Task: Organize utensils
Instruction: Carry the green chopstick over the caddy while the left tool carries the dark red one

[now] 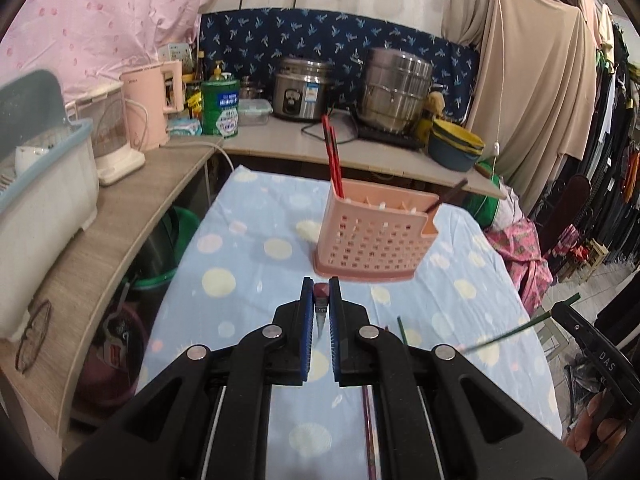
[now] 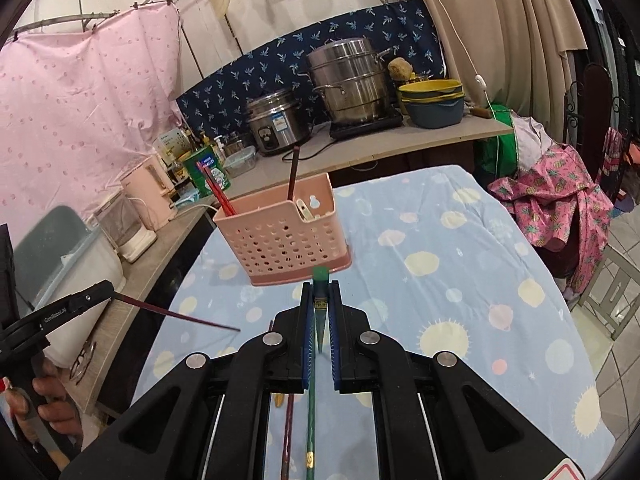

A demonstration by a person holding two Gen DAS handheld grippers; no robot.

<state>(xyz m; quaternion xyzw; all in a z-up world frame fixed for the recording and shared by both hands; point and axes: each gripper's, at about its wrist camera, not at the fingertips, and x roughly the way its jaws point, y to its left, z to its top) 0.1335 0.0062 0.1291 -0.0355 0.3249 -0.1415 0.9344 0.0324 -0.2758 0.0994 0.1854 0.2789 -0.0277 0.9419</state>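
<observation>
1. Our left gripper (image 1: 321, 300) is clamped on a maroon chopstick (image 1: 321, 294).
2. Our right gripper (image 2: 321, 300) clenches a green chopstick (image 2: 320, 308).
3. The caddy (image 1: 374, 236), centre frame, holds several sticks (image 1: 333, 156); more lie on the table (image 2: 460, 320) below.

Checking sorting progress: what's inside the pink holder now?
The pink holder contains red chopsticks at one end, a dark chopstick, and a pale utensil. Its perforated walls hide their lower ends.

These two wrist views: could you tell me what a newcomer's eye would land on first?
First, the pink perforated holder standing on the dotted blue tablecloth, with red chopsticks already upright at its left end. Next, each pair of tongs is shut on one chopstick: the left tongs on a dark red chopstick, the right tongs on a green chopstick.
</observation>
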